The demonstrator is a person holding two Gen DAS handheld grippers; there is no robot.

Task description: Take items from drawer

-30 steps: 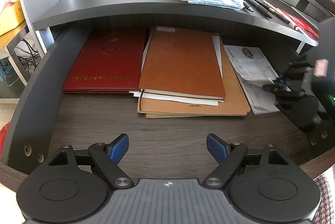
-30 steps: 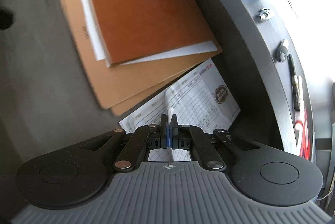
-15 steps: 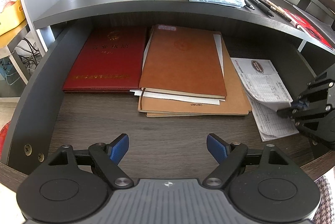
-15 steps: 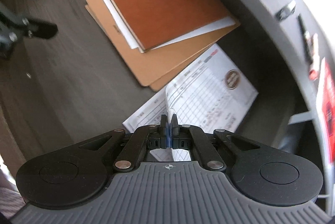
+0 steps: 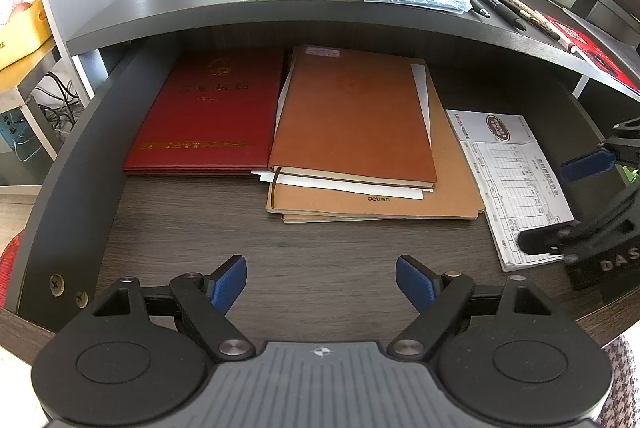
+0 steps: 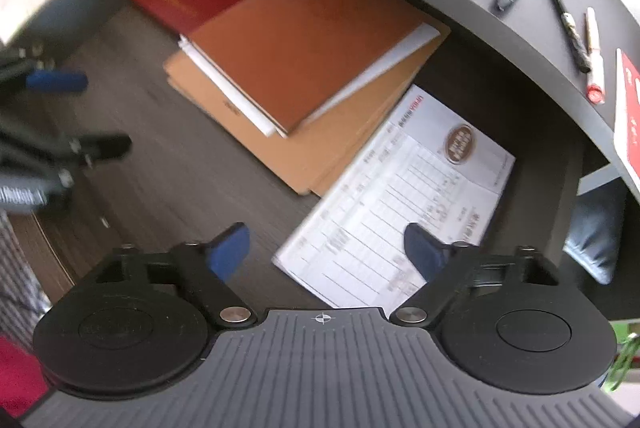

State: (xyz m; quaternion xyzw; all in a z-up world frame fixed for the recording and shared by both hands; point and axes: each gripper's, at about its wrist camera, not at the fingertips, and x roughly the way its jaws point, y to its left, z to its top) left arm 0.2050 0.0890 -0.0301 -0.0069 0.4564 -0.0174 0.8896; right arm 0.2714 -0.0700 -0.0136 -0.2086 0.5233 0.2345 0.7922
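Dark wood drawer (image 5: 192, 240) is shown pulled open, with a red folder (image 5: 204, 116), brown notebooks (image 5: 352, 124) and a printed form pad (image 6: 400, 204) all left inside, while left gripper (image 5: 320, 282) and right gripper (image 6: 326, 248) are held wide open, nothing gripped

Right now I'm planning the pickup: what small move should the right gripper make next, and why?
Probably ease the right gripper forward and close on the white form pad's near edge. Its jaws stand open with that edge lying flat between them in the drawer, gripped by nothing; the left gripper hangs open, clear of it.
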